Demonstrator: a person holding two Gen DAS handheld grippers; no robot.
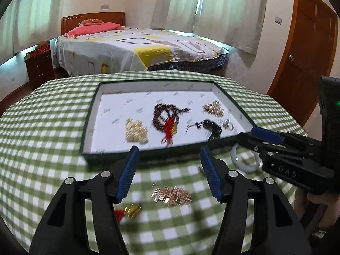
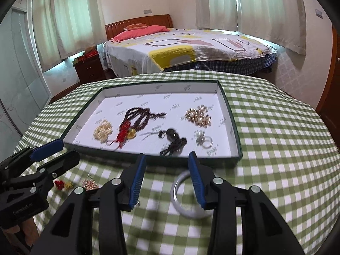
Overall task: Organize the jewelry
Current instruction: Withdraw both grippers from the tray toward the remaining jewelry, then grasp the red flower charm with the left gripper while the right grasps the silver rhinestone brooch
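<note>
In the left wrist view my left gripper (image 1: 169, 150) stands open over the green checked cloth, just short of the tray (image 1: 148, 156). Below its jaws a rose-gold chain pile (image 1: 172, 195) and a red and gold charm (image 1: 127, 211) lie on the cloth, untouched. My right gripper (image 2: 167, 155) is open too. A white bangle (image 2: 178, 193) lies blurred on the cloth beneath it, its right side hidden behind the right finger. Inside the white-lined tray (image 2: 235, 148) are cream beads (image 2: 103, 130), dark red beads with a tassel (image 2: 136, 119), black beads (image 2: 173, 140), a gold-pearl cluster (image 2: 198, 118) and a silver ring (image 2: 205, 141).
The table's cloth curves away on all sides past the tray. Behind it stand a bed (image 1: 136, 51), a dark nightstand (image 1: 39, 68) at left and a wooden door (image 1: 303, 59) at right. A person's hand (image 1: 308, 201) grips the right tool.
</note>
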